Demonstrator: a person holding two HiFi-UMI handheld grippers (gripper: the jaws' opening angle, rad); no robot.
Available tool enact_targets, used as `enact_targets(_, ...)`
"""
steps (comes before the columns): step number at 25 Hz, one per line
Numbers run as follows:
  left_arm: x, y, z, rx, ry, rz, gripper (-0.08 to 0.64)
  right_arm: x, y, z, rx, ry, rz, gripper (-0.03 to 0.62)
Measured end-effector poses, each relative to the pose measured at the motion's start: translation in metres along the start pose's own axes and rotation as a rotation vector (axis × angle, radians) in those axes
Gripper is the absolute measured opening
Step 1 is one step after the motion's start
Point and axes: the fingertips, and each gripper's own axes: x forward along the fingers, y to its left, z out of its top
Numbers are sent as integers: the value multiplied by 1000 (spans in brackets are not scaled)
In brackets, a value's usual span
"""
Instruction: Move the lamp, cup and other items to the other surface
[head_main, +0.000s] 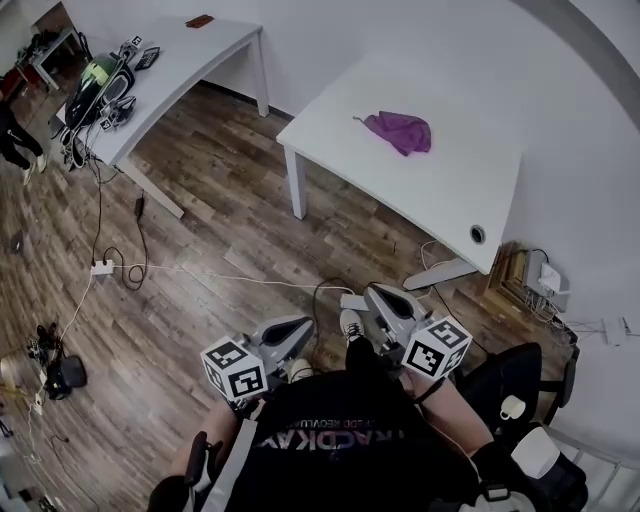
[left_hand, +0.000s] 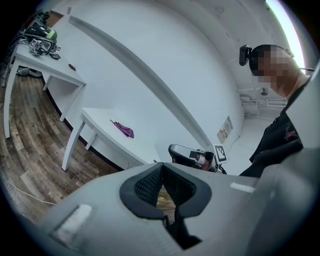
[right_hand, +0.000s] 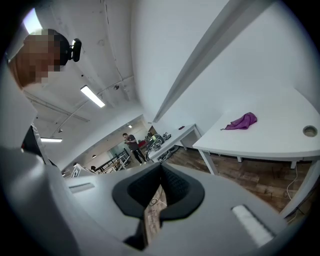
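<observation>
Both grippers are held close to the person's body above the wood floor, short of a white table (head_main: 450, 190) on which a purple cloth (head_main: 400, 130) lies. My left gripper (head_main: 303, 328) is shut, its pads meeting at the tip with nothing between them (left_hand: 161, 167). My right gripper (head_main: 352, 301) is likewise shut and empty (right_hand: 161, 167). The cloth (left_hand: 124, 130) and the right gripper (left_hand: 192, 156) show in the left gripper view. The cloth (right_hand: 241, 120) also lies at the right of the right gripper view. A white cup (head_main: 512, 407) sits low at the right beside the person. No lamp can be made out.
A second white table (head_main: 200, 55) at the far left carries dark gear (head_main: 100, 85) and a small reddish item (head_main: 199, 21). Cables and a power strip (head_main: 103, 267) lie on the floor. A black chair (head_main: 530, 375) stands at the right. People (right_hand: 131, 145) stand far off.
</observation>
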Motion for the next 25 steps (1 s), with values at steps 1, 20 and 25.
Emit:
enact_targets(1, 8, 3, 3, -6, -1, 7, 3, 2, -10, 6, 3, 3, 0, 6)
enact_targets(20, 95, 51, 38, -97, -53, 204, 3, 50, -239, 102, -57, 76, -153, 84)
enact_targets(25, 93, 60, 37, -144, -65, 282, 3, 73, -303, 125, -100, 105, -219, 97)
